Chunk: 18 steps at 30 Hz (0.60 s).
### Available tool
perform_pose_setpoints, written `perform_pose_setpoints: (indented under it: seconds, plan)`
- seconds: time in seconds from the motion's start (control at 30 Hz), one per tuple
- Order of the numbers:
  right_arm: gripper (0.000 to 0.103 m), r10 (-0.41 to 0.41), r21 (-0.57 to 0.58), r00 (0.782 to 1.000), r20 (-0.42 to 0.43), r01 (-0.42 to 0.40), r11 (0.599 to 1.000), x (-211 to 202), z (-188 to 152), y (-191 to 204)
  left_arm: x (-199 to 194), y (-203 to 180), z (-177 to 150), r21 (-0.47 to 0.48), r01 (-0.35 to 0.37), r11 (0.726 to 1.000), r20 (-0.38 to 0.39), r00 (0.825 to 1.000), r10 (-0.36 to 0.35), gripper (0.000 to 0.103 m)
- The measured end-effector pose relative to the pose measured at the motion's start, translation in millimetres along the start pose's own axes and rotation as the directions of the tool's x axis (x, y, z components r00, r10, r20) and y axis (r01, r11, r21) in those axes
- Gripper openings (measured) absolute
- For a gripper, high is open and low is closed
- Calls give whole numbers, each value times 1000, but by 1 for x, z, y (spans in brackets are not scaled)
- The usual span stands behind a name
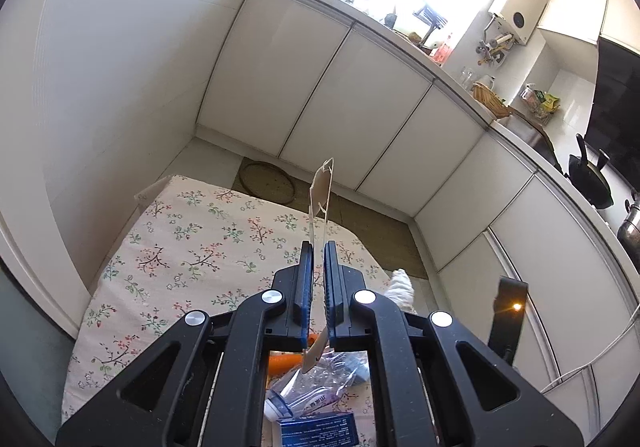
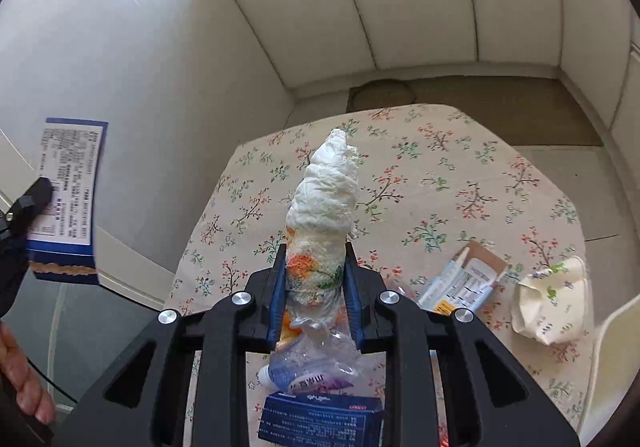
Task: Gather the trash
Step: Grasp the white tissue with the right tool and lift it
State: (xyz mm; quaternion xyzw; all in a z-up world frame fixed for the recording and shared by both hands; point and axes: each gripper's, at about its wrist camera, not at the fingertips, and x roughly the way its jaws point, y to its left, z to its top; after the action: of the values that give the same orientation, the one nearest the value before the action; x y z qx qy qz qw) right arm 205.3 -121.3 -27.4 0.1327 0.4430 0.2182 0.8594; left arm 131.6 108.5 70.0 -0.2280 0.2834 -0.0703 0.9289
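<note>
My left gripper is shut on a thin flattened box seen edge-on, held above the floral tablecloth; in the right wrist view it shows as a blue and white printed carton at the far left. My right gripper is shut on a crumpled white tissue wad with orange and green print, above the table. Under both grippers lie a clear plastic wrapper, a blue box and an orange item.
An opened cardboard box with a tube and a crumpled paper cup lie at the table's right. White cabinets and a cluttered counter stand beyond. A white chair edge is at right.
</note>
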Motion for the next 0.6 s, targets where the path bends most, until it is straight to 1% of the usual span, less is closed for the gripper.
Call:
perform_pose_setpoints:
  seconds: [0.13,0.27,0.33,0.43,0.57,0.6]
  plan:
    - [26,-58,56,994,87,54,997,-60,-16,-31,1,-16,-5,21,25,999,0,1000,-25,6]
    - [26,-158,125,977,141,141,982,-114,-36,-76,7,-32,-13,46,46,998,-14,999,-45,6]
    - [26,-205,171,967,151,179,969,-137,-47,-101,10,-40,-18,54,58,997,-22,998,-57,6]
    - [26,-277,262,945,171,228,938,-167,-65,-141,17,-57,-26,79,74,994,-35,997,-71,6]
    - [27,-358,367,923,140,288,885,-185,-87,-190,30,-83,-42,110,104,988,-74,993,-96,6]
    - [28,-364,379,922,133,293,878,-185,-91,-198,35,-92,-47,119,115,986,-88,991,-105,6]
